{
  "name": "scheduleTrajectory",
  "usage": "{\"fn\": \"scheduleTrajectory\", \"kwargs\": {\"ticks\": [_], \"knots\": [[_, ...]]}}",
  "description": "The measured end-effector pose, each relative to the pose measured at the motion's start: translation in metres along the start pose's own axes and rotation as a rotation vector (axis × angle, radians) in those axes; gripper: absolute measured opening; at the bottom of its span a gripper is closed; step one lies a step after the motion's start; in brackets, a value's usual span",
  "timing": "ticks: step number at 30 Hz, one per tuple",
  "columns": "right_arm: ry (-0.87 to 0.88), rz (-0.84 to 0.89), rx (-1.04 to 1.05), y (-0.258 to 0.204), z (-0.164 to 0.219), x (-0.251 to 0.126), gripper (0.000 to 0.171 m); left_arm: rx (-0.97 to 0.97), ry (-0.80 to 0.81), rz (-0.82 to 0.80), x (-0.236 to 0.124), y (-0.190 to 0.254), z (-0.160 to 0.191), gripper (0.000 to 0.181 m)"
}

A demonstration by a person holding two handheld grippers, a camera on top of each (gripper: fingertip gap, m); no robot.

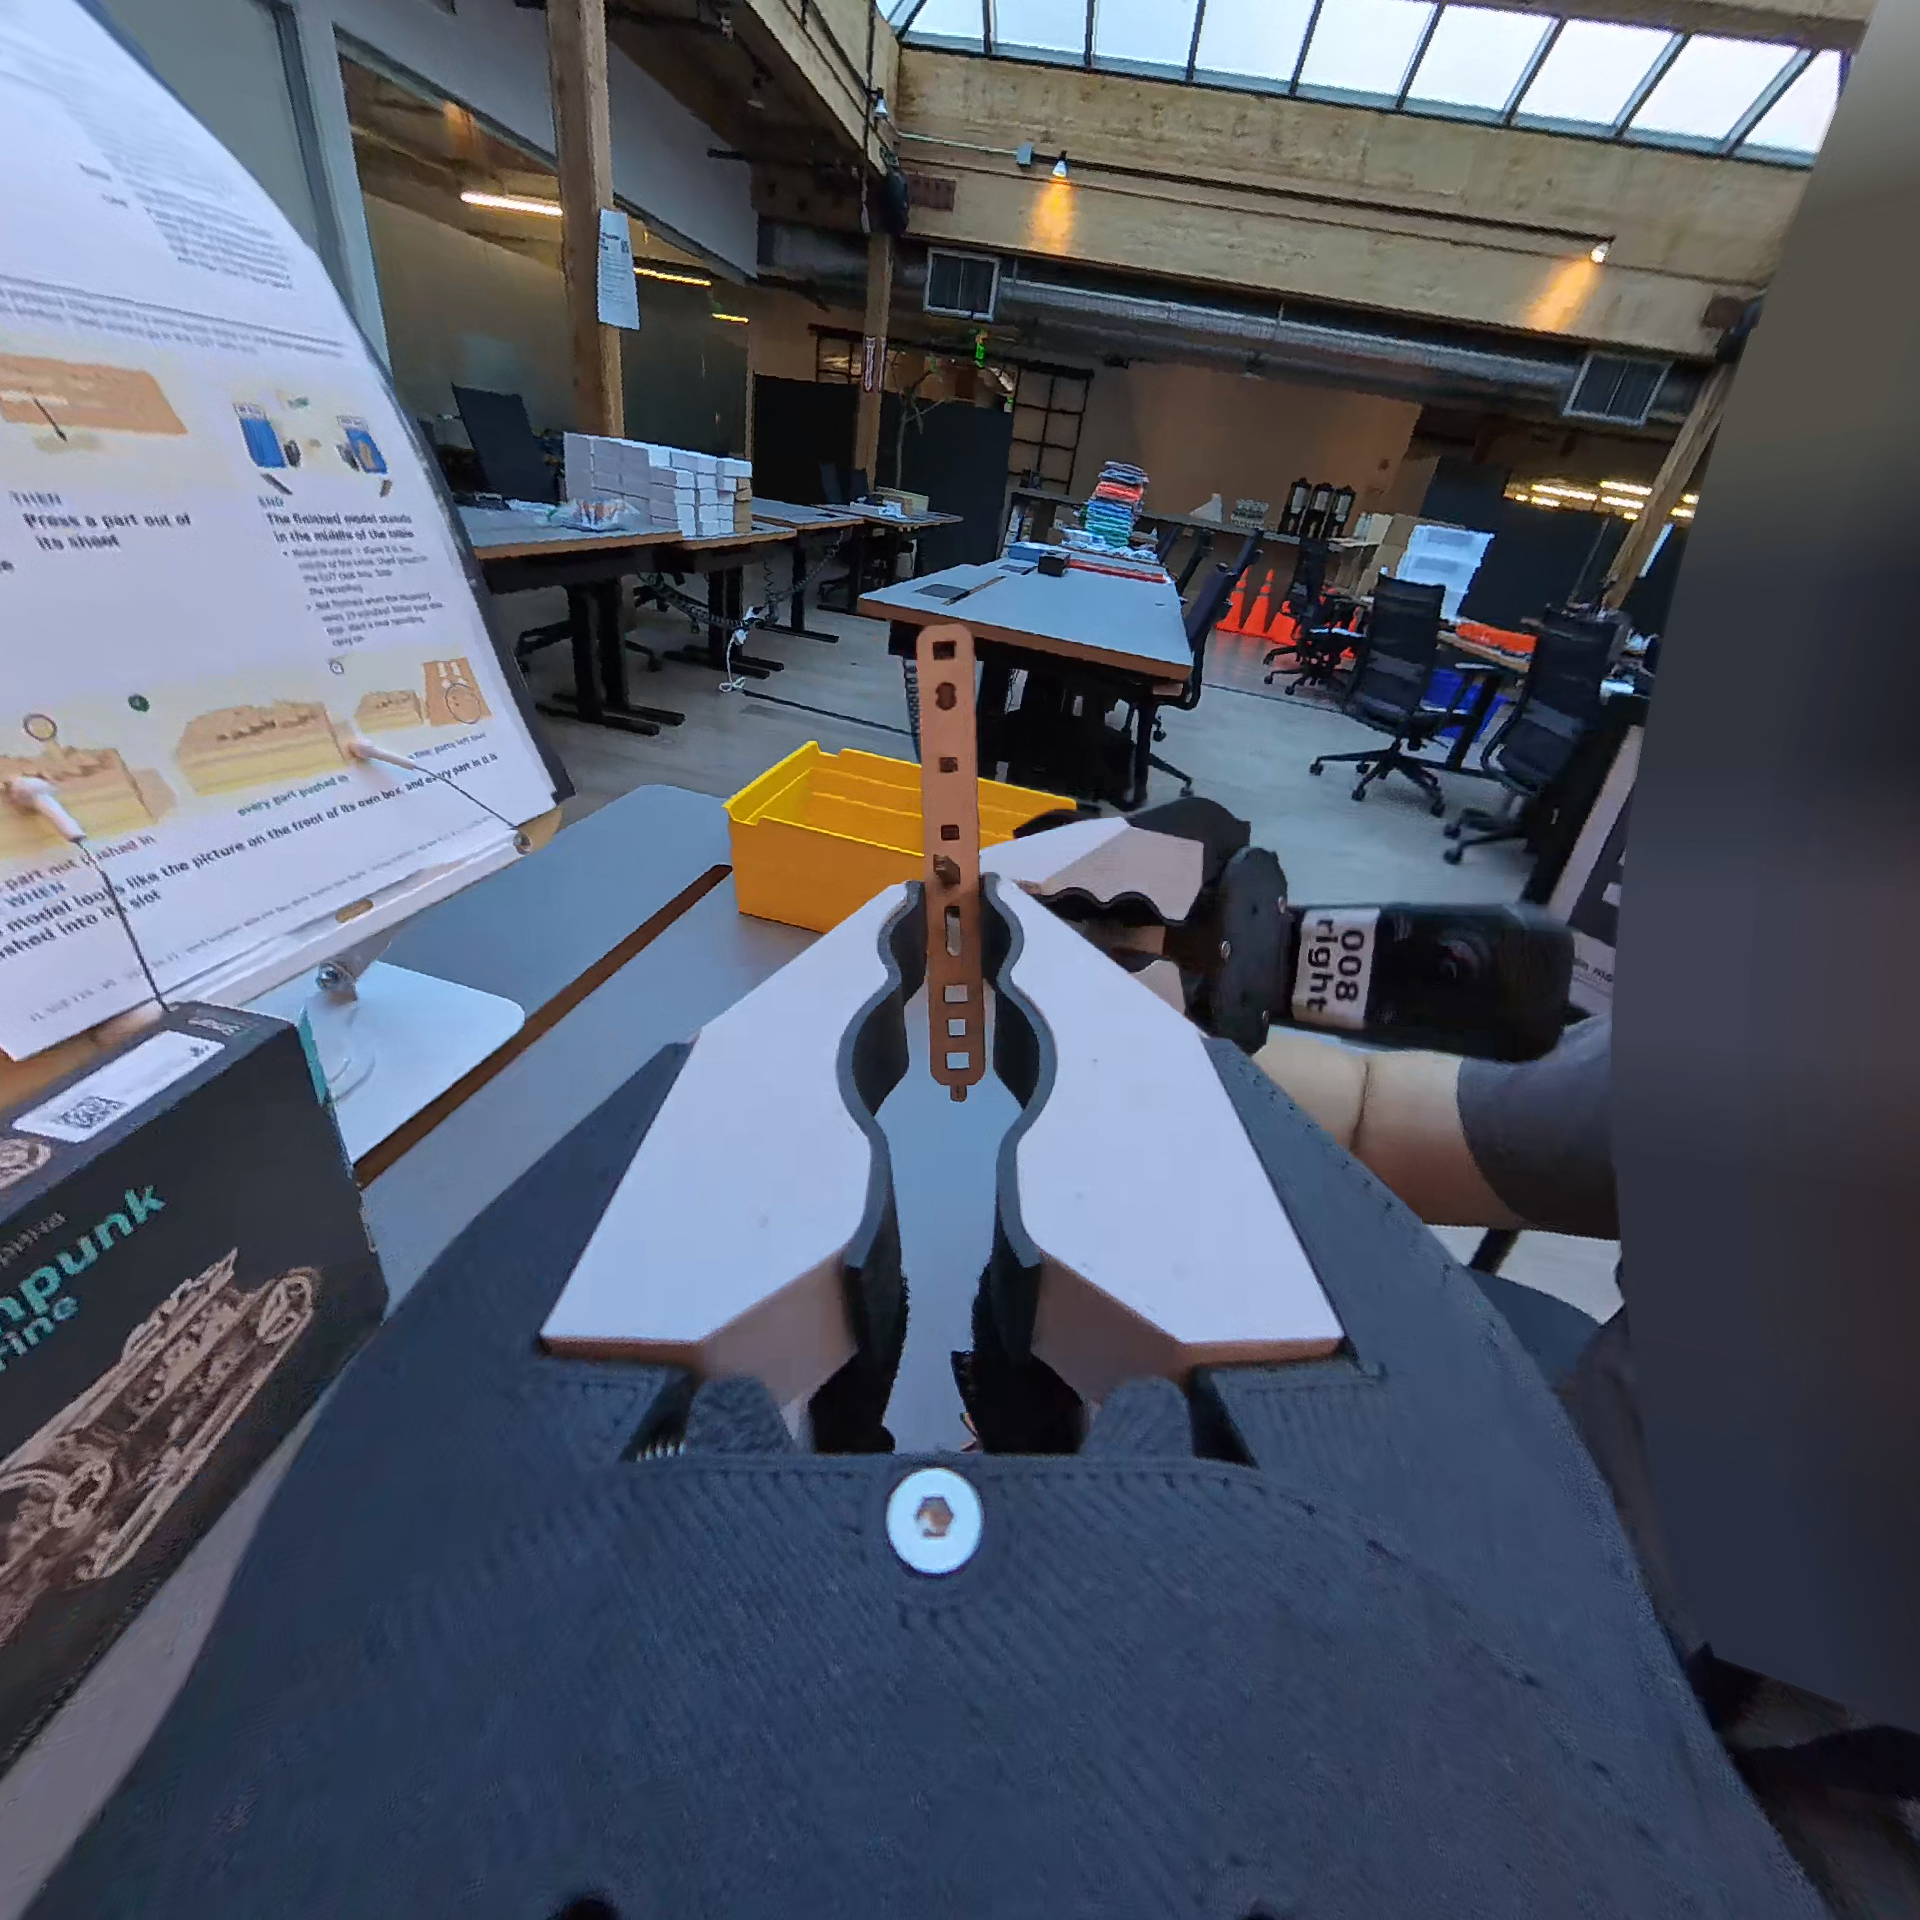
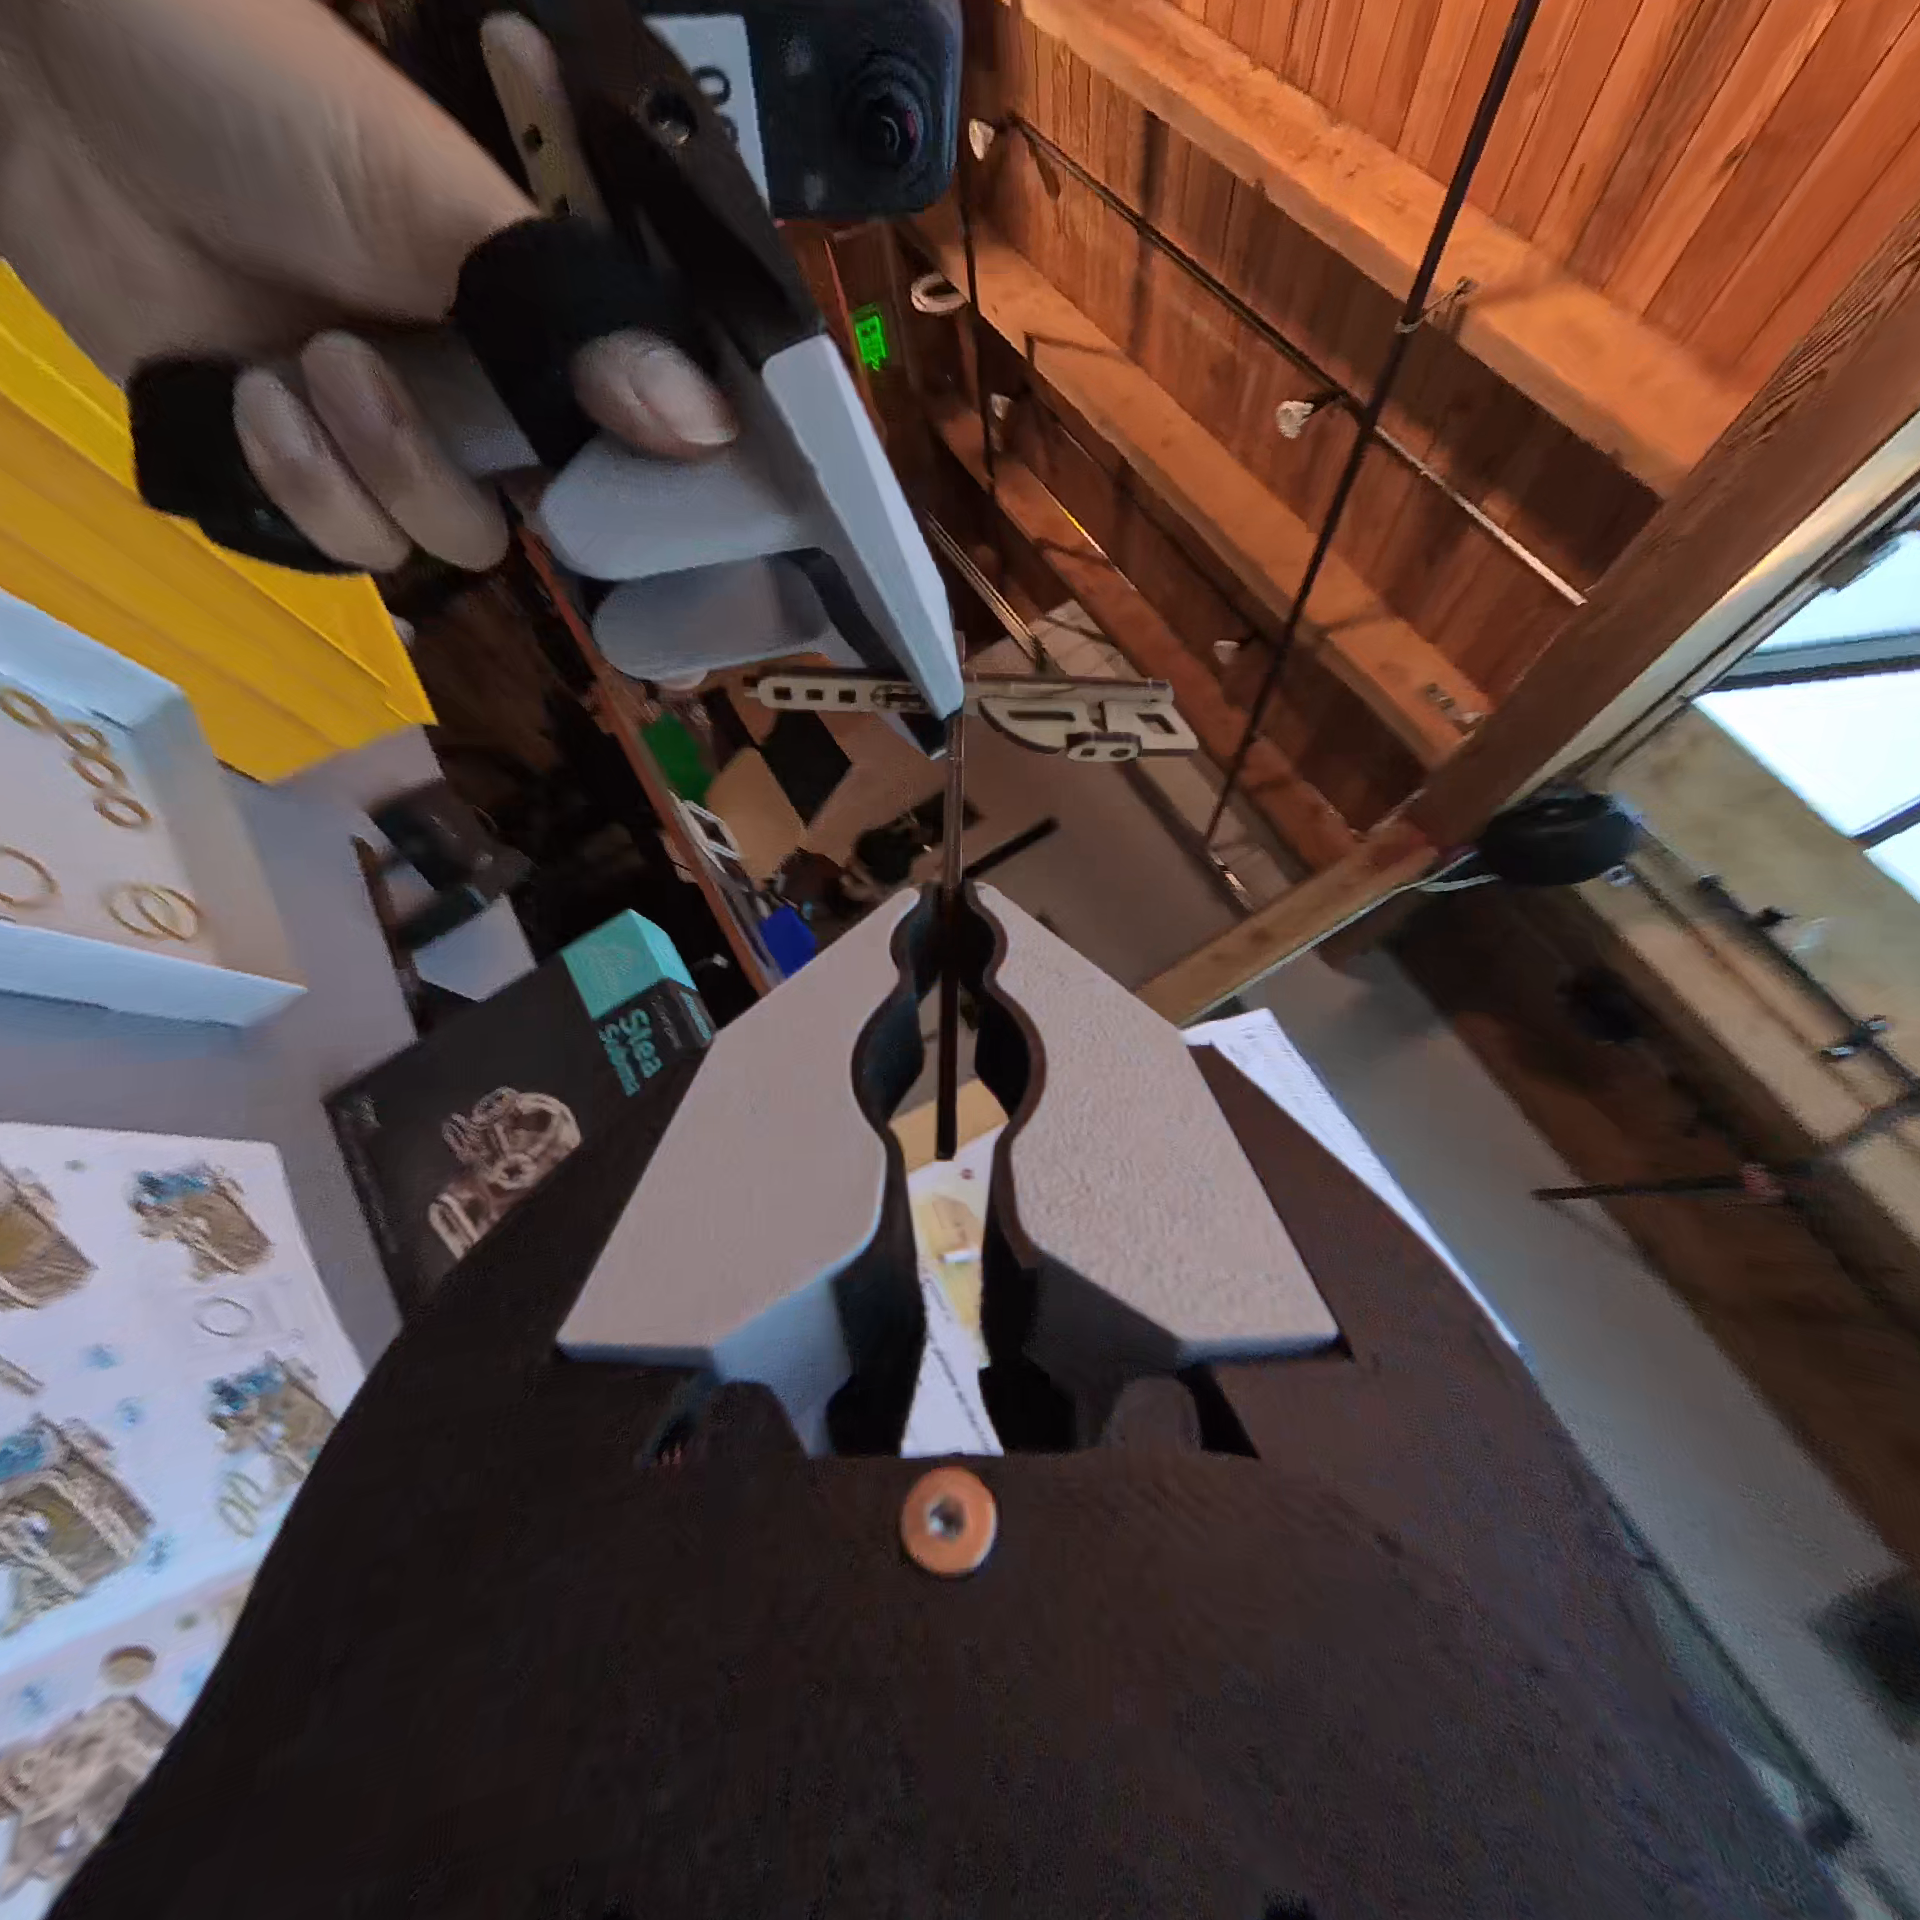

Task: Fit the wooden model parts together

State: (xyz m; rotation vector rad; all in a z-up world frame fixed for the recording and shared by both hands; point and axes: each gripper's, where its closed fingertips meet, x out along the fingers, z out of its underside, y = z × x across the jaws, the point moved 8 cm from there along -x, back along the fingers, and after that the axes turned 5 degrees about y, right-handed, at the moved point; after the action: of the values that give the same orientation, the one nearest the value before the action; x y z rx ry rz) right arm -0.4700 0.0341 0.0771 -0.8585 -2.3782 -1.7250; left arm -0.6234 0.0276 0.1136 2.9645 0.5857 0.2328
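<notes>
My left gripper [image 1: 951, 896] is shut on a long wooden strip [image 1: 948, 727] with square holes and holds it upright above the table. My right gripper [image 1: 1013, 862] comes in from the right and meets the strip just above the left fingertips. In the right wrist view, my right gripper [image 2: 951, 896] is shut on a thin flat wooden piece [image 2: 948, 1039] seen edge-on. Its far end touches the strip [image 2: 1091, 727], which lies crosswise there. The left gripper [image 2: 940, 698], with a hand on it, reaches down from the upper left. A small tab [image 1: 943, 868] shows at one of the strip's holes.
A yellow bin [image 1: 831, 842] stands on the table just beyond the grippers. An instruction sheet on a stand [image 1: 208, 520] and a black model box [image 1: 156, 1299] are at the left. A white tray [image 2: 208, 997] with wooden rings and printed sheets [image 2: 125, 1403] lie below.
</notes>
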Motion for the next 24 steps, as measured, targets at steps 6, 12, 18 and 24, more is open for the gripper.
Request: {"fn": "scheduleTrajectory", "kwargs": {"ticks": [6,12,18,24], "knots": [[0.020,-0.054,0.171,-0.004,0.009,0.002,0.002,-0.011,-0.036,0.017,-0.002,-0.007,0.005,0.008],[0.251,-0.434,0.967,0.012,0.017,0.004,0.006,0.309,-0.048,0.077,-0.007,0.016,-0.001,0.008],[0.223,-0.114,0.378,0.006,0.004,-0.008,0.002,0.314,-0.067,0.025,-0.002,0.021,-0.002,0.008],[0.139,0.142,-0.169,-0.006,-0.019,-0.013,0.001,0.225,-0.004,0.087,-0.003,0.024,-0.007,0.008]]}}
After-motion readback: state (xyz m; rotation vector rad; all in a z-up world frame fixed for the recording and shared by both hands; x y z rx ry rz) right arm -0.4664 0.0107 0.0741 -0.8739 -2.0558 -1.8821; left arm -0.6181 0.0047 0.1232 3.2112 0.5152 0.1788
